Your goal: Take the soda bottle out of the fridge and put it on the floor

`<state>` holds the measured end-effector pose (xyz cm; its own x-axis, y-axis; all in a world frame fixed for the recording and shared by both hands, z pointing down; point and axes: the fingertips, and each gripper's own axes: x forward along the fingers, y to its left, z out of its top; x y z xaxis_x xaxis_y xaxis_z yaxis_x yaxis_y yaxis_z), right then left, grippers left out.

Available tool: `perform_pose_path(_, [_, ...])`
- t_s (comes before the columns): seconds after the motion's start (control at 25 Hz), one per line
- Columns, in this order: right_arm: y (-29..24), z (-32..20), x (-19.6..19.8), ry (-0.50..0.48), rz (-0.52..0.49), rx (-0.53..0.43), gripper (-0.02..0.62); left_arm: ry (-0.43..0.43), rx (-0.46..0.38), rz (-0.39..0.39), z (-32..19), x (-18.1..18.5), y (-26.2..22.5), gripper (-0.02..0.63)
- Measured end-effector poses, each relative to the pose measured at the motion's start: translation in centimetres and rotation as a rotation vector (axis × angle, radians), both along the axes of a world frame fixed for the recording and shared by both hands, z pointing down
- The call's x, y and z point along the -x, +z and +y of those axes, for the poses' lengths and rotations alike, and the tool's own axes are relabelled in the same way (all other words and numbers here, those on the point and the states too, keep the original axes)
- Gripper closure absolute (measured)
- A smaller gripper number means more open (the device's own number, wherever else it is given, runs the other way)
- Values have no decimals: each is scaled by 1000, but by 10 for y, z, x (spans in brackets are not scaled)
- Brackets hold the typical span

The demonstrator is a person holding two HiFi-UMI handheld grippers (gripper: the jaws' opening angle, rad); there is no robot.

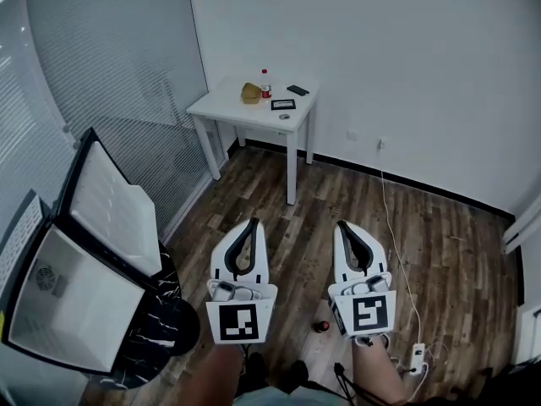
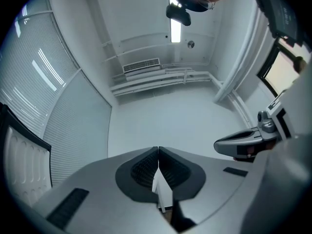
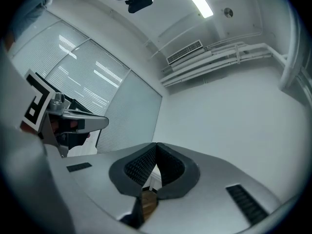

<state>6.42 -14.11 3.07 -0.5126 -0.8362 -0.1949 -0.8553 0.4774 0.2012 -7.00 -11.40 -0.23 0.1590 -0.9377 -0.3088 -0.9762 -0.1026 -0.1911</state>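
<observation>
Jaws of left gripper (image 1: 252, 223) and right gripper (image 1: 342, 224) are seen pressed together, empty. Small dark, red-topped object, judged to be the soda bottle (image 1: 321, 326) viewed end-on, is stood upright on the plank floor (image 1: 439, 244). It is located below and nearer than the tips, closest to the right gripper. Smooth white fridge (image 1: 80, 299) is seen open at left.

Steeply down from the head onto floor (image 1: 439, 227) — from left gripper (image 1: 252, 222) and right gripper (image 1: 342, 224), along their jaws, up the shared wall (image 1: 380, 49).

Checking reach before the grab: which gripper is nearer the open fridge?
Left. The left gripper hangs just beside the fridge; the right gripper is farther off, on the left gripper's far side.
</observation>
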Motion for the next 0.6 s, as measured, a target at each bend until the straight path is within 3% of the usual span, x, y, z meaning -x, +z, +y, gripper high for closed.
perform_pose_path(0.6, [-14,30,21,-38,17,-34,584,-28,-25,23,33,11,-13,588])
